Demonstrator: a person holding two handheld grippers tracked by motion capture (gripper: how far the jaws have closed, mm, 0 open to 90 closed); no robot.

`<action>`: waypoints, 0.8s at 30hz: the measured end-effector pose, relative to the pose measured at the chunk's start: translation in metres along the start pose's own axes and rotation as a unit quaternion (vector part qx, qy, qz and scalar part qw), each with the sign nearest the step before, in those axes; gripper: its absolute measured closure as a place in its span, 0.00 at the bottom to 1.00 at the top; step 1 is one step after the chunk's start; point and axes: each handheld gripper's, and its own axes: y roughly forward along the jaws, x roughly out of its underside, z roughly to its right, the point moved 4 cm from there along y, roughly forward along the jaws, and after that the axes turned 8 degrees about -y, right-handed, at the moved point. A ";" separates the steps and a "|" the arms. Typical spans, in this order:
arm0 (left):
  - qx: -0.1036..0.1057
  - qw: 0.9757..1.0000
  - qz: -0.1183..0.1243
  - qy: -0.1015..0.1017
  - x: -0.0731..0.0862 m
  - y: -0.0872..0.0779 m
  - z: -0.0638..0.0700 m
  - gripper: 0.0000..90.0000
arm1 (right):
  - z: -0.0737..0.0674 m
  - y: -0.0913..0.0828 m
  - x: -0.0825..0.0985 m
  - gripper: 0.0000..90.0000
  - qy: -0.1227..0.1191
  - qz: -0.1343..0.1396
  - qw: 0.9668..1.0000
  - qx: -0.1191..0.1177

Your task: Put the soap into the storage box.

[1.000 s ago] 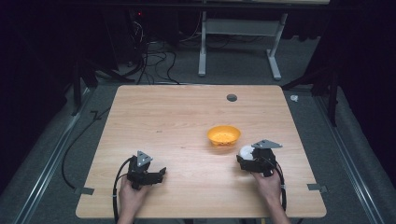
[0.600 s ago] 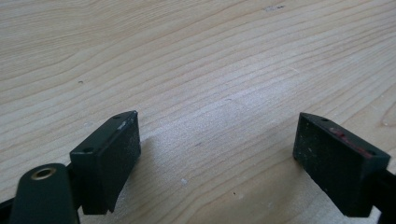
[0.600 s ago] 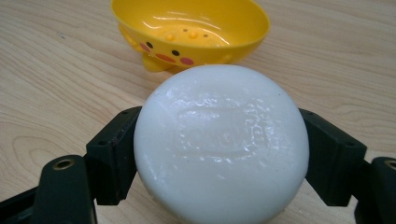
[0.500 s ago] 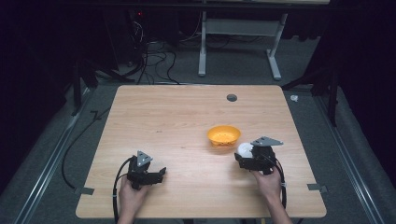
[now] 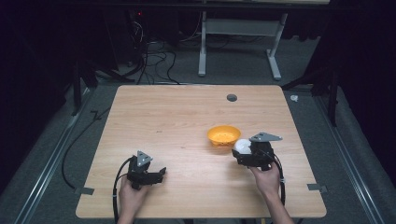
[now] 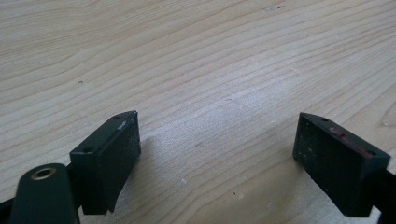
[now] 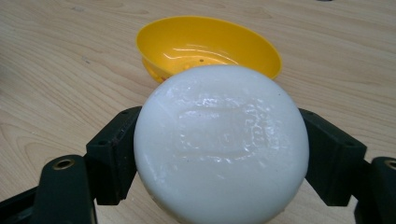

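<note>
High view: we hold the white soap bar point(image 5: 241, 145) in the right gripper point(image 5: 243, 154) beside the yellow bowl point(image 5: 223, 135); left gripper view: jaws spread wide over bare table point(image 6: 196, 70); right gripper view: pads point(image 7: 116, 149) clamp the bar.

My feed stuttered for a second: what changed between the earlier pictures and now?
The right gripper, shut on the white soap bar, has carried it a little closer to the yellow bowl. The grip is unchanged. The left gripper, open, and the bowl stayed where they were on the table.
</note>
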 end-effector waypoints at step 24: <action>0.000 1.000 0.000 0.000 0.000 0.000 0.000 0.17 | 0.002 0.008 -0.028 0.26 0.001 0.003 1.000 -0.013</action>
